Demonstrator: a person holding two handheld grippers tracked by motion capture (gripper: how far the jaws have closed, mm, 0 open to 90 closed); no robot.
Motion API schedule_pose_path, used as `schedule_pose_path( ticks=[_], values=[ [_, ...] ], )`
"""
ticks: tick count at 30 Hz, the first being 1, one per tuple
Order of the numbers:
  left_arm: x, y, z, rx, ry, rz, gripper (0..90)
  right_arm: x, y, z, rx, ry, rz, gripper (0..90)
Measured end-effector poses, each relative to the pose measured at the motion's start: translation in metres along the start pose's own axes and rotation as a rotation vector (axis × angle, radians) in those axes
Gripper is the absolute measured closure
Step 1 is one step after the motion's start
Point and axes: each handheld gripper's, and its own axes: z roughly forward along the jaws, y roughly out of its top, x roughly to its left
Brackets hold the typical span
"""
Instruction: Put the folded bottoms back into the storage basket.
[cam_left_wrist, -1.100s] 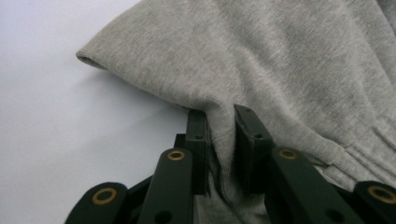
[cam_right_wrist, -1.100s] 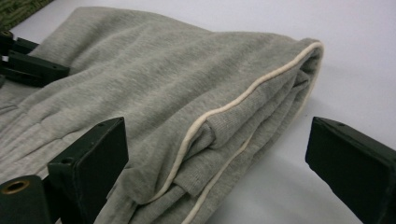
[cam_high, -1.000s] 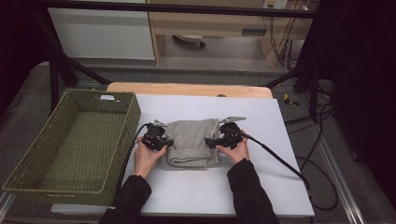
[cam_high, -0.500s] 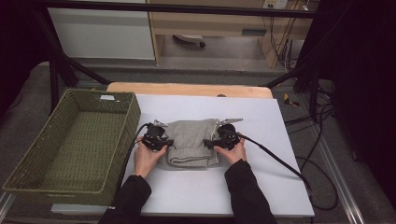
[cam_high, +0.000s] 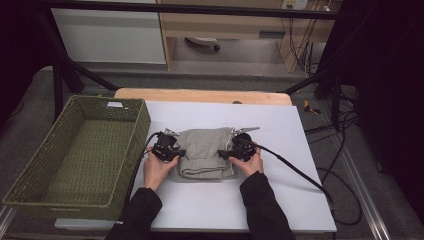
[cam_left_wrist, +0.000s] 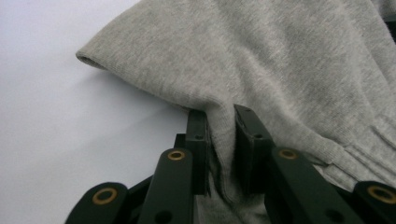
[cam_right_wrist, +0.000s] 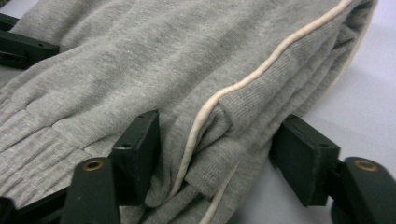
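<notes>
Wicker basket sits at the surface's left edge. Beside it, the left gripper pinches the folded grey sweatshirt lying mid-surface. On the garment's other side, the right gripper has just been closing, its jaws straddling the piped edge without pressing it.

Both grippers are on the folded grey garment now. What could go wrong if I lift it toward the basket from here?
1. The right gripper has just been closing, with the garment's thick folded edge between its jaws but a gap left at one pad; lifting now could drop that side.
2. The left gripper pinches a thin fold, so the layers may unfold.
3. The basket's wall stands beside the left hand; a low carry may snag.
</notes>
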Motion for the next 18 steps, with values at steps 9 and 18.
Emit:
schedule_pose_path(
  ticks=[9, 18],
  values=[
    [0.0008, -0.0001, 0.0, -0.001, -0.007, 0.001, 76.9, 0.0006, 0.0, -0.001, 0.008, 0.028, 0.009, 57.9],
    [0.0016, -0.0002, 0.0, -0.004, -0.014, -0.005, 77.8, 0.0006, 0.0006, -0.0021, 0.005, 0.04, 0.019, 67.0]
  ],
)
